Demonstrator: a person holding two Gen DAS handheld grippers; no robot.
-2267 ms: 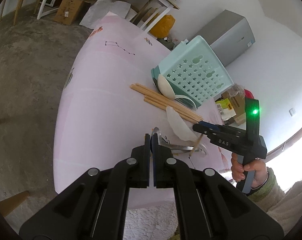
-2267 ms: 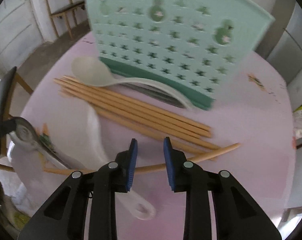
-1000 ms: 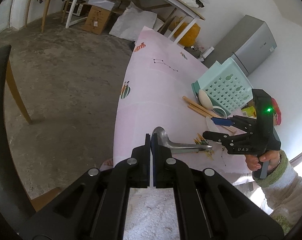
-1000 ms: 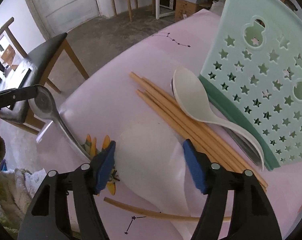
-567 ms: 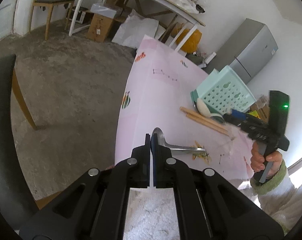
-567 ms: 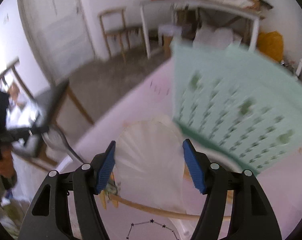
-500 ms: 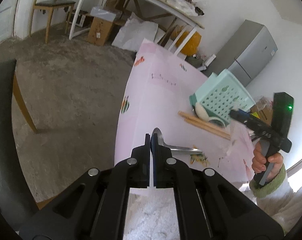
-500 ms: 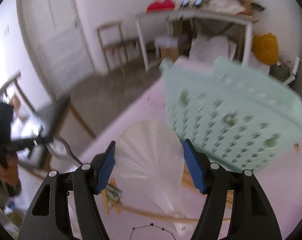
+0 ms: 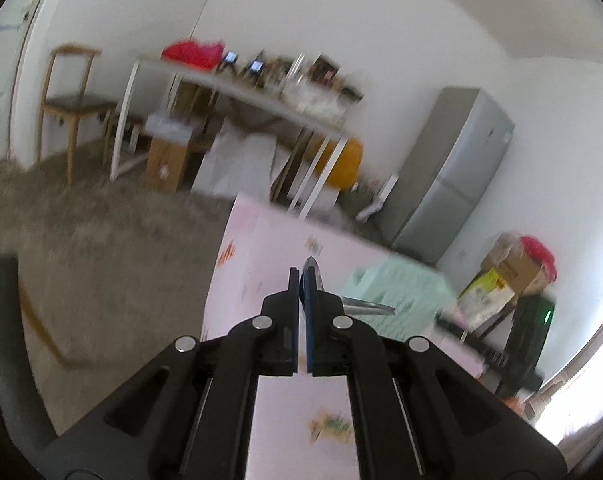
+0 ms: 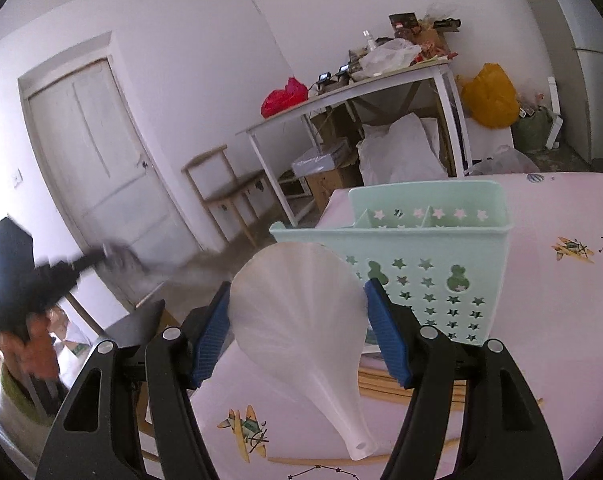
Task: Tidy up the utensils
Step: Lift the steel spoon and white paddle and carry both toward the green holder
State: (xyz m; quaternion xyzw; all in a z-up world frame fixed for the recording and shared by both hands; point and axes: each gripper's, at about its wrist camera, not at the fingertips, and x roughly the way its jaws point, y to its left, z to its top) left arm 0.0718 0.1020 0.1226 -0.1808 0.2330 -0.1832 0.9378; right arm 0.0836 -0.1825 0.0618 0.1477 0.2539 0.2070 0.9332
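Your right gripper [image 10: 297, 320] has its jaws spread wide, pads pressed on the rim of the white plastic scoop [image 10: 301, 316], whose handle hangs down toward you. That thin shell looks slippery to me; tilt it and it could twist out. Your left gripper [image 9: 301, 280] is clamped on the bowl of a metal spoon [image 9: 357, 302], handle jutting right, so it may swing loose. Just beyond the scoop stands the mint caddy [image 10: 429, 248], dividers inside; its near wall blocks a straight push. Below lie chopsticks [image 10: 385, 384] on the pink table [image 10: 561, 320].
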